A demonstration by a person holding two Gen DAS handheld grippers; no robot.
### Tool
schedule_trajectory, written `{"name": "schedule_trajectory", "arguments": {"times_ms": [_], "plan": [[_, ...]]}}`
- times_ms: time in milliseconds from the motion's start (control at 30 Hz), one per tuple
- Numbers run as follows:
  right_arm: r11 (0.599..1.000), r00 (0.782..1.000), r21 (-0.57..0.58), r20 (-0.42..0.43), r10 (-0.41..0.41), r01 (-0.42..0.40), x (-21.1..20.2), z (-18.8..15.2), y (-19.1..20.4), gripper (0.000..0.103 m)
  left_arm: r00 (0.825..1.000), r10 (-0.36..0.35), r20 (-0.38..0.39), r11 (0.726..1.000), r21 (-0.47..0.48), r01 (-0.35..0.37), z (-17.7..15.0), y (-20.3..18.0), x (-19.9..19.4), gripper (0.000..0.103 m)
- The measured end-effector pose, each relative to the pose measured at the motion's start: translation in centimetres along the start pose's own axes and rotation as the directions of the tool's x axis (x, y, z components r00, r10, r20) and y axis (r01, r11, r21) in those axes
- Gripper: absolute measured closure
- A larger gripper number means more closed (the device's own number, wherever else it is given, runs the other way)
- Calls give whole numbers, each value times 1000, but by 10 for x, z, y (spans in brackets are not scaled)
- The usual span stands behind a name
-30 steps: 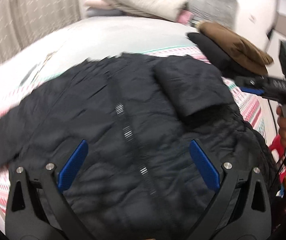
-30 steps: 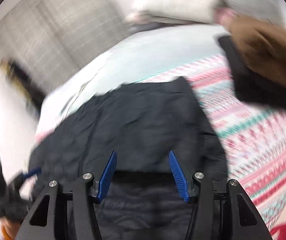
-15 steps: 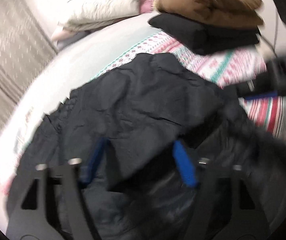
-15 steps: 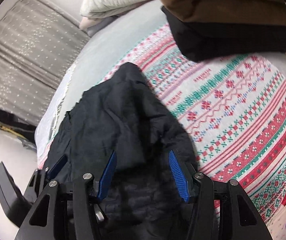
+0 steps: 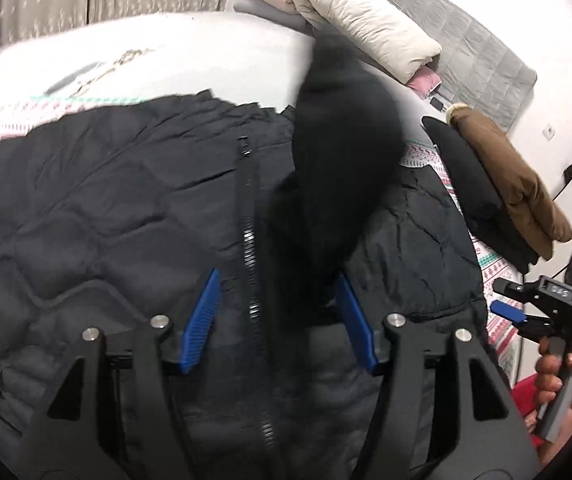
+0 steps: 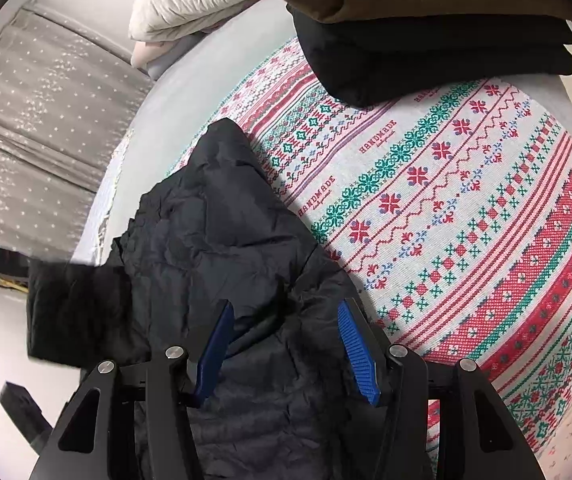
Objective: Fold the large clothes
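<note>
A black quilted jacket point(image 5: 126, 208) lies front up on the bed, its zipper point(image 5: 251, 240) running toward my left gripper point(image 5: 279, 322). The left jaws are opening. A blurred black sleeve point(image 5: 338, 152) rises between them over the jacket's right half, near the right pad and clear of the left one. In the right wrist view my right gripper point(image 6: 286, 350) hangs low over the jacket's edge point(image 6: 222, 232). Loose fabric lies between its parted fingers, unpinched. The same sleeve point(image 6: 74, 312) shows blurred at the left. A hand point(image 5: 566, 384) holds the right gripper point(image 5: 526, 314) beside the jacket.
A brown folded garment point(image 5: 510, 184) sits on a black one point(image 6: 426, 52) at the bed's far right. A cream padded coat point(image 5: 362, 28) lies by the grey headboard point(image 5: 486, 52). The patterned blanket point(image 6: 466, 208) is bare to the right of the jacket. Curtains point(image 6: 26, 128) hang beyond the bed.
The left jaws narrowed from wide open, then parted a little. The sleeve that lay folded on the jacket has swung up, blurred. The right gripper dropped toward the jacket's edge, with its jaws unchanged.
</note>
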State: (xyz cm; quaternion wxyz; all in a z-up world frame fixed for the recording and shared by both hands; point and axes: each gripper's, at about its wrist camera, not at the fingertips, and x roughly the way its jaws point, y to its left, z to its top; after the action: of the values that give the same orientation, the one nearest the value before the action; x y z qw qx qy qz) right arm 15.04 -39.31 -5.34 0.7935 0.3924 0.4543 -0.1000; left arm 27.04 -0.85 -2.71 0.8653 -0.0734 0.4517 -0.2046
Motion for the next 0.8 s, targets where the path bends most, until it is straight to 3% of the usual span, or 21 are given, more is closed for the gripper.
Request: {"name": "schedule_trajectory", "arguments": {"times_ms": [233,333,433,533,667,733,800], "plan": [[998,998,-28,-25,-50,49,13,-5,9,48,1000,25,5,995,-98,-24,9,24,16,39],[996,997,-42,-16,-78,77,15,-5,10,48,991,136,-5,984,-112,-136,14,28,32,40],[992,994,-61,-7,-111,111,19,-5,14,48,965,259,-47,956,-129,-263,13,36,47,46],[989,991,-76,-13,-131,129,24,-5,17,48,933,352,-73,928,-105,-358,11,36,47,46],[981,986,-96,9,-168,168,22,-6,23,48,916,399,-54,916,-16,-400,4,22,34,44],[976,982,-113,18,-185,186,20,-6,27,47,924,380,-51,925,36,-378,1,15,24,27],[970,980,-139,28,-198,200,18,-9,34,42,934,352,-59,935,69,-348,-3,11,14,18]]}}
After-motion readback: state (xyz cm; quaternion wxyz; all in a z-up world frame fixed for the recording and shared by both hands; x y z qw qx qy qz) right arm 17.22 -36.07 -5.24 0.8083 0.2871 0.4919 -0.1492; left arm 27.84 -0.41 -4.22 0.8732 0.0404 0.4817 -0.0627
